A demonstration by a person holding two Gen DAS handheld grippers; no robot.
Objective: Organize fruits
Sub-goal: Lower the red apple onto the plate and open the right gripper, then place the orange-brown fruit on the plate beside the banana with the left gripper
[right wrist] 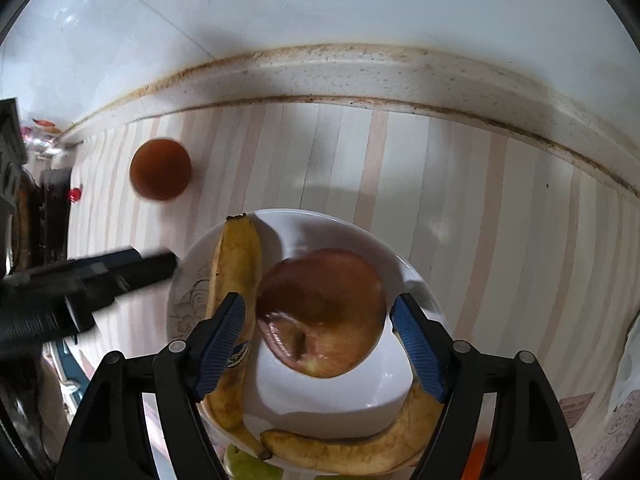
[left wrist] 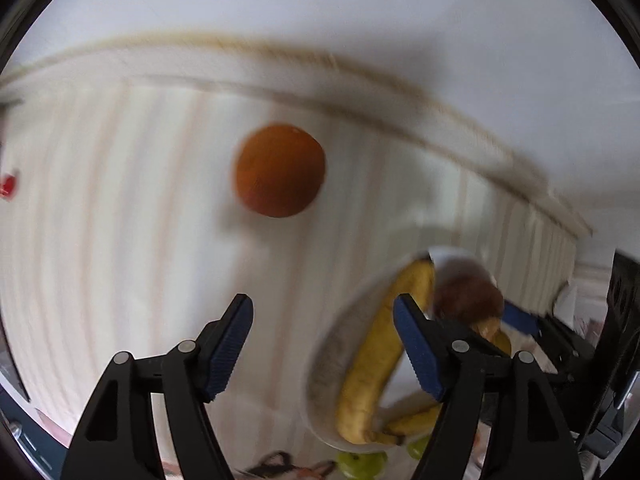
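An orange (left wrist: 280, 170) lies on the striped counter ahead of my open, empty left gripper (left wrist: 323, 344); it also shows in the right wrist view (right wrist: 161, 169). A white plate (right wrist: 344, 232) holds a red apple (right wrist: 320, 312) and two bananas (right wrist: 236, 276). My right gripper (right wrist: 318, 344) is open just above the apple, its fingers on either side of it. In the left wrist view the plate (left wrist: 340, 332) with a banana (left wrist: 380, 352) and the apple (left wrist: 468, 292) sits to the right. My left gripper (right wrist: 132, 264) shows left of the plate.
The counter ends at a raised beige backsplash (right wrist: 360, 72) under a white wall. Green grapes (left wrist: 360, 464) lie at the plate's near edge. A small red object (right wrist: 75, 194) and dark clutter sit at the counter's far left.
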